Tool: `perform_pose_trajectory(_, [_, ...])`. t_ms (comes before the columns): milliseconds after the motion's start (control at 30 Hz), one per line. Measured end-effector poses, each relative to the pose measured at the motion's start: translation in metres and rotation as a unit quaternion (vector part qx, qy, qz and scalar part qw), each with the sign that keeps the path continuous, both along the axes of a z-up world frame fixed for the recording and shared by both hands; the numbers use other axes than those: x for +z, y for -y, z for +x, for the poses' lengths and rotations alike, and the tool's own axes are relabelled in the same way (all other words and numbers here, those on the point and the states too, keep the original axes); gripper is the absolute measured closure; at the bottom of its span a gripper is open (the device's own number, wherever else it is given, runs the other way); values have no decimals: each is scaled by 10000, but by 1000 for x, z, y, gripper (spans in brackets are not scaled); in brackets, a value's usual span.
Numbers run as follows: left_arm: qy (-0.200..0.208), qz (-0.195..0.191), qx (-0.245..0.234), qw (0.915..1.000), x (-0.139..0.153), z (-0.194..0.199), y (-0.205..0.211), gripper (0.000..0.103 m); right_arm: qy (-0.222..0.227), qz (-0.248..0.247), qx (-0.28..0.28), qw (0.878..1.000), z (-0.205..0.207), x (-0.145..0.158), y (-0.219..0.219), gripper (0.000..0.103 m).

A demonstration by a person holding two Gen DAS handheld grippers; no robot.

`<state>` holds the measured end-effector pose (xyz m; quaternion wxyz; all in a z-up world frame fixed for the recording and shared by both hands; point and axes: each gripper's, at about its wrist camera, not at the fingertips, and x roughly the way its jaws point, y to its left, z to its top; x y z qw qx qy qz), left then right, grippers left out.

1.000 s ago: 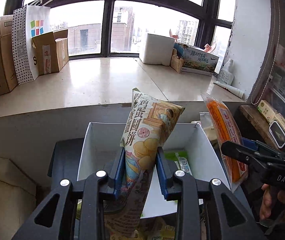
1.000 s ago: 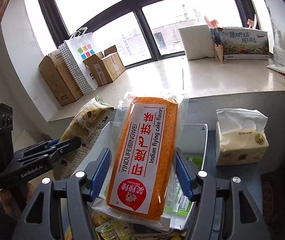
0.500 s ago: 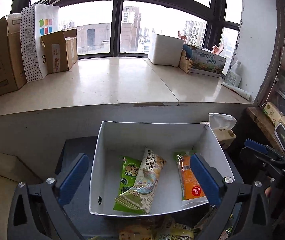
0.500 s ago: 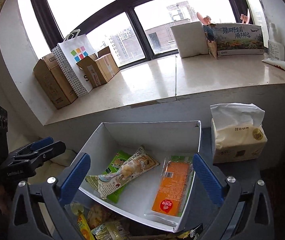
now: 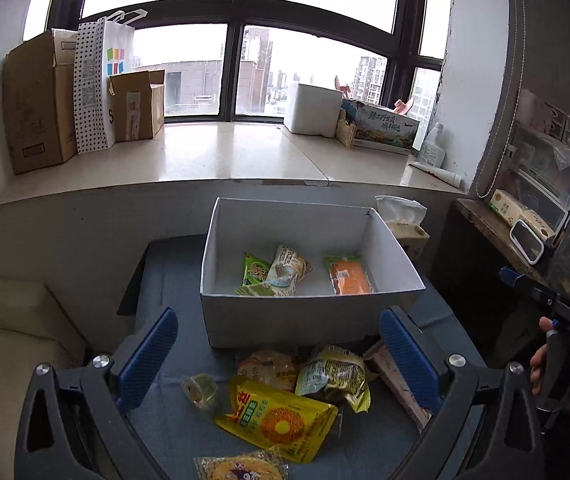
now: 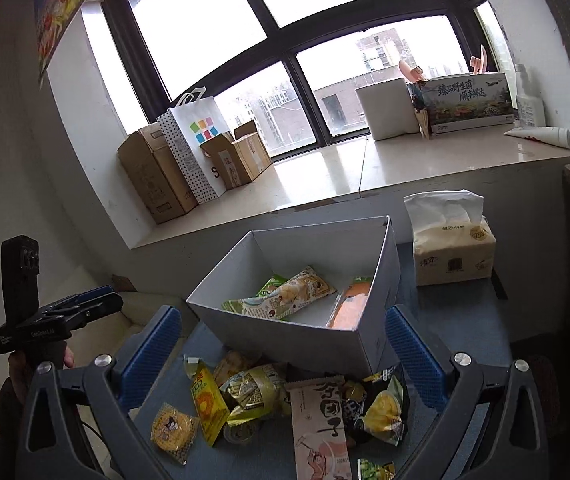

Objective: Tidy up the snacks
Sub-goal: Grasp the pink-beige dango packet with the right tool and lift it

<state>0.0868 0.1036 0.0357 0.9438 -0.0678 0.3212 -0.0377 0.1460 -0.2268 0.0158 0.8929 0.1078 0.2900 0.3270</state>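
a white open box (image 5: 309,312) sits on the blue desk (image 5: 165,276) just beyond the fingers (image 5: 149,352). inside lie three packets flat: a green one (image 5: 253,270), a pale egg-roll pack (image 5: 289,270) across it, an orange cake pack (image 5: 349,277) apart to the right. between the fingers, loose snacks are heaped: a yellow bag (image 5: 281,424), a pink packet (image 6: 319,424).

A wide dark-framed window (image 5: 241,40) is filled with pale daylight, and city buildings are seen beyond it. A glossy cream sill (image 5: 205,156) is bounded by white walls (image 6: 13,168). Cardboard boxes (image 5: 37,100) are stood at its left end.
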Motion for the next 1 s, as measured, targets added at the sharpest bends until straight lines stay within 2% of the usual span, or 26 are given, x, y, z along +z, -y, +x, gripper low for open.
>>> perform_pose_trajectory(167, [-179,-127,154,9996,-36,-52,-2,0,-311,-297,135,9990,-51,-42,10,0])
perform_pose_trajectory(233, [-342,-41,329,9989,-53,-66,-1,0,-477,-519,81,9975,-64,-58,8,0])
perform_pose_trajectory(333, [-627,-55,349,9974,-77,-80,3,0,-542,-960,227,9936,-72,-76,-7,0])
perform_pose_trajectory(467, [-885,-179,333,9954,-99,-88,9,0,-693,-1711,328,9823,-61,-103,-37,0])
perform_pose_trajectory(633, [-999,-216,352,9941,-107,-89,7,0,-962,-2379,407,9657,-31,-139,-65,0])
perform_pose_trajectory(667, [-961,-193,397,9944,-106,-91,5,0,-1044,-2424,294,9641,-24,-144,-65,0])
perform_pose_trajectory(767, [-933,-321,381,9944,-108,-94,-3,0,-1372,-2068,277,9683,-5,-153,-56,1])
perform_pose_trajectory(900, [-1016,-419,506,9927,-114,-94,-12,0,-1554,-2295,233,9606,9,-165,-57,8])
perform_pose_trajectory(933, [-1023,-445,522,9924,-115,-94,-14,0,-1591,-2350,206,9587,12,-167,-58,13])
perform_pose_trajectory(967, [-1041,-462,530,9921,-117,-94,-14,0,-1603,-2368,184,9581,12,-168,-59,24])
perform_pose_trajectory(1000, [-1063,-467,536,9918,-118,-94,-15,0,-1561,-2360,193,9589,10,-168,-60,29])
